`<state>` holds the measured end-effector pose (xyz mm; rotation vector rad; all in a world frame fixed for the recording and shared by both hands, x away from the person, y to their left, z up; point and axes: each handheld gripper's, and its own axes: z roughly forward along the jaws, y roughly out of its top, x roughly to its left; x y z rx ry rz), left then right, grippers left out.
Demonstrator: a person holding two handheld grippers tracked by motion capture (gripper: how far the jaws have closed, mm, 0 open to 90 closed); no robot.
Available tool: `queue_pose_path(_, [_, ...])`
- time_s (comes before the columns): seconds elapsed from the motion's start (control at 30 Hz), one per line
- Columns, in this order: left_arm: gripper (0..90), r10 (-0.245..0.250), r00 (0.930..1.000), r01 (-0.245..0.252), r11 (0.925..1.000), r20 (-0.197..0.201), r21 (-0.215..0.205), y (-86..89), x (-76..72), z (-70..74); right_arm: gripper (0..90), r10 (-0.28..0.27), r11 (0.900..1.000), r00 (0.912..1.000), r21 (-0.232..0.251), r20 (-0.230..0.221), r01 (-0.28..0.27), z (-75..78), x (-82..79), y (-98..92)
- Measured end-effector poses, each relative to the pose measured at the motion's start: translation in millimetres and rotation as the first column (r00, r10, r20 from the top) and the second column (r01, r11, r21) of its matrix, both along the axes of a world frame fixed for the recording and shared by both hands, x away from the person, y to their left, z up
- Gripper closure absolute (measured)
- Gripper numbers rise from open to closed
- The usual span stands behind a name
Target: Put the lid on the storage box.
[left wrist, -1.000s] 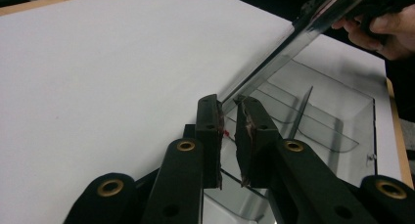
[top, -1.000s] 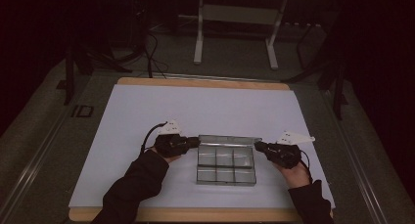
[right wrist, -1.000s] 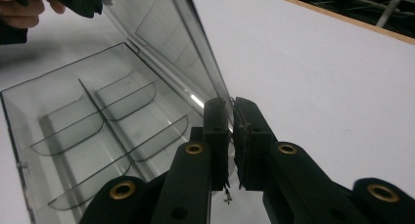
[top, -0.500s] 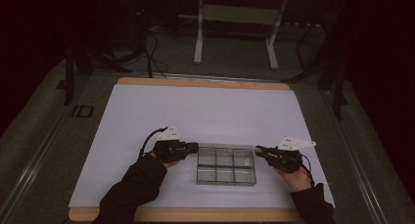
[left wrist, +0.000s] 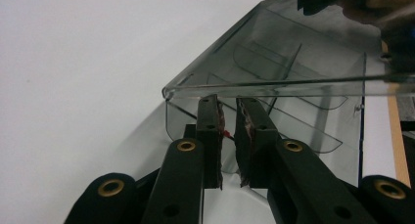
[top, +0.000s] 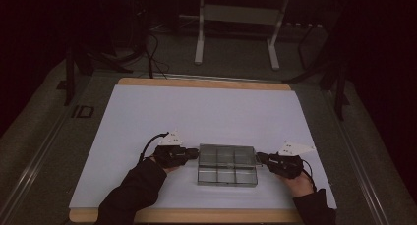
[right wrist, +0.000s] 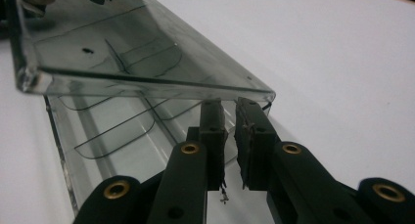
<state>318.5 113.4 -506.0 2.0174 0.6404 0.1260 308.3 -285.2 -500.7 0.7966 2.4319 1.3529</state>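
Keep both ends level: clear divided box near the front of the white table, left hand-held gripper and right hand-held gripper each clamped shut on an end wall, so lift evenly, without twisting

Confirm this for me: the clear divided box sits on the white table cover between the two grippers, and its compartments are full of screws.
Not quite. The clear divided box does sit on the white table cover between the left gripper and the right gripper, but its compartments are empty. The left gripper view and the right gripper view look straight through it: bare dividers, no screws.
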Motion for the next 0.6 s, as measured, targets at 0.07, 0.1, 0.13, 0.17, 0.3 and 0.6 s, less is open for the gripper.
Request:
queue_pose_path(0.07, [82.3, 0.001, 1.0000, -0.001, 1.0000, -0.006, 0.006, 1.2, -0.9, -3.5, 81.9, 0.001, 1.000, 1.0000, 0.005, -0.007, -0.001, -3.1, -1.3, -1.0])
queue_pose_path(0.1, [82.3, 0.002, 0.9999, -0.002, 1.0000, -0.012, 0.004, 1.6, -0.9, -4.6, 81.9, 0.000, 1.000, 0.9999, 0.006, -0.012, 0.001, -4.3, -1.4, -1.4])
queue_pose_path(0.13, [82.3, 0.002, 0.9999, -0.002, 1.0000, -0.012, 0.004, 1.6, -0.9, -4.6, 81.9, 0.000, 1.000, 0.9998, 0.011, -0.021, 0.000, -6.0, -1.6, -1.6])
queue_pose_path(0.17, [82.3, 0.002, 0.9999, -0.002, 0.9999, -0.017, 0.012, 2.2, -1.1, -6.5, 81.9, -0.001, 1.000, 0.9996, 0.014, -0.027, 0.001, -7.8, -1.8, -1.7])
queue_pose_path(0.3, [82.2, 0.005, 0.9996, -0.005, 1.0000, -0.026, -0.001, 3.6, -0.8, -8.1, 82.3, -0.006, 1.000, 0.9993, -0.006, -0.036, 0.006, -14.1, -1.5, -1.1])
queue_pose_path(0.6, [82.1, 0.014, 0.9988, -0.014, 0.9999, -0.046, 0.005, 6.7, 1.1, -15.5, 80.9, -0.026, 1.000, 0.9979, -0.003, -0.060, 0.026, -20.1, 3.1, -6.6])
